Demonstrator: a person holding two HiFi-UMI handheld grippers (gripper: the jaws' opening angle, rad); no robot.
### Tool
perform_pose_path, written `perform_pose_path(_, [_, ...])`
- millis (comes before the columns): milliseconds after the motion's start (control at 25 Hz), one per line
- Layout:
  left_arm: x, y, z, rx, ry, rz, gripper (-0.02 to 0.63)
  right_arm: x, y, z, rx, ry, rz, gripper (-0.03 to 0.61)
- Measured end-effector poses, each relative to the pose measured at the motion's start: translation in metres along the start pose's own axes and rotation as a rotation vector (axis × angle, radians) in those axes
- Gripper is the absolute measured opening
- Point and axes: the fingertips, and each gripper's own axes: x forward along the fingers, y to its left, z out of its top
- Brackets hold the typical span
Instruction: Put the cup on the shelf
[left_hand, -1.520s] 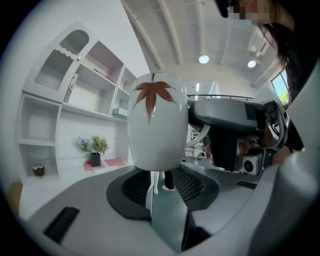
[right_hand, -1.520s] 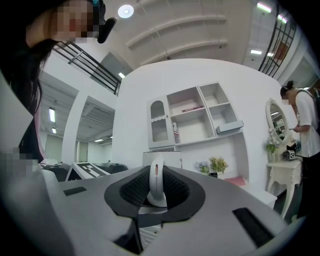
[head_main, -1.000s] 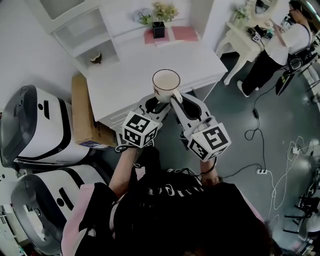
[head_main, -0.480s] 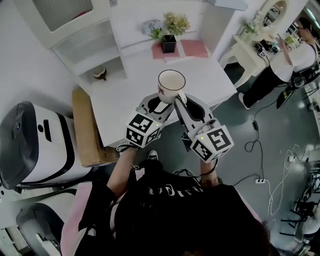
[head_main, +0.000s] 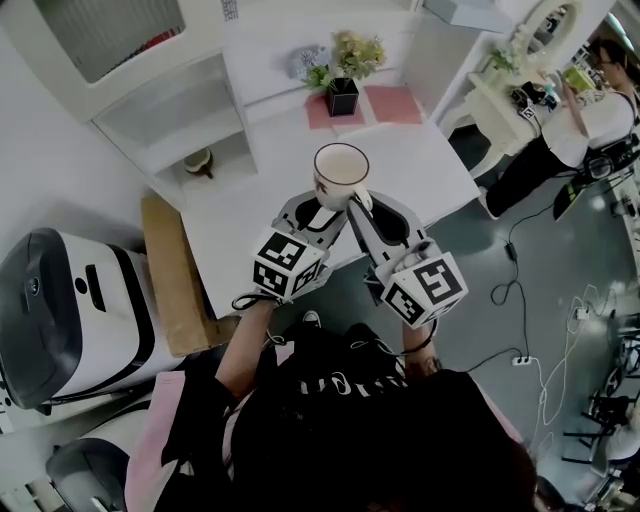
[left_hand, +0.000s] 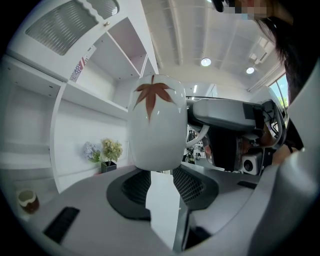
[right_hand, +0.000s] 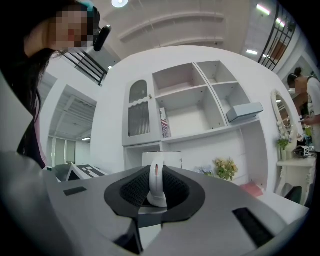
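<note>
Half done at best, with white ceramic leaf-print cup (head_main: 340, 172) aloft over white bench (head_main: 430, 165) near edge, handle clamped in right hand-held gripper (head_main: 358, 203), left hand-held gripper (head_main: 318, 213) spread beneath, white shelf unit (head_main: 175, 125) unreached.

Left gripper (head_main: 312, 212) and right gripper (head_main: 380, 215): grey plastic shells, rounded jaws lined with black ribbed pads (left_hand: 136, 186). Each carries 1 white cube with black square markers, left cube (head_main: 287, 264), right cube (head_main: 424, 288). Thin black cable loops behind each cube. Person wears black top (head_main: 340, 420) with white print, and a pink sleeve (head_main: 160, 440) at 7 o'clock in the head view. Dark hair (left_hand: 290, 45) at 2 o'clock in the left gripper view.
</note>
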Motion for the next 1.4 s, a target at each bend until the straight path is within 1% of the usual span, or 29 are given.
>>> perform_pose_path(240, [0.016,0.011,0.002,-0.017,0.015,0.015,0.131,0.011,-0.017,0.001,0.004,0.007,0.017,0.084])
perform_pose_path(360, [0.027,0.02,0.009,-0.002,0.014,0.034,0.132,0.018,-0.029,0.007,0.003,-0.007,0.036,0.084])
perform_pose_path(520, [0.052,0.037,0.026,0.015,0.012,0.067,0.132,0.033,-0.056,0.022,-0.001,-0.021,0.073,0.084])
perform_pose_path(760, [0.095,0.063,0.059,0.024,-0.01,0.114,0.132,0.055,-0.099,0.05,-0.044,-0.043,0.127,0.084])
perform_pose_path(1040, [0.131,0.097,0.109,0.079,-0.048,0.16,0.132,0.086,-0.137,0.093,-0.085,-0.097,0.182,0.084])
perform_pose_path(1160, [0.142,0.112,0.131,0.097,-0.063,0.177,0.132,0.099,-0.149,0.112,-0.106,-0.119,0.195,0.084])
perform_pose_path(1400, [0.158,0.143,0.171,0.098,-0.089,0.199,0.132,0.132,-0.167,0.148,-0.135,-0.151,0.21,0.084])
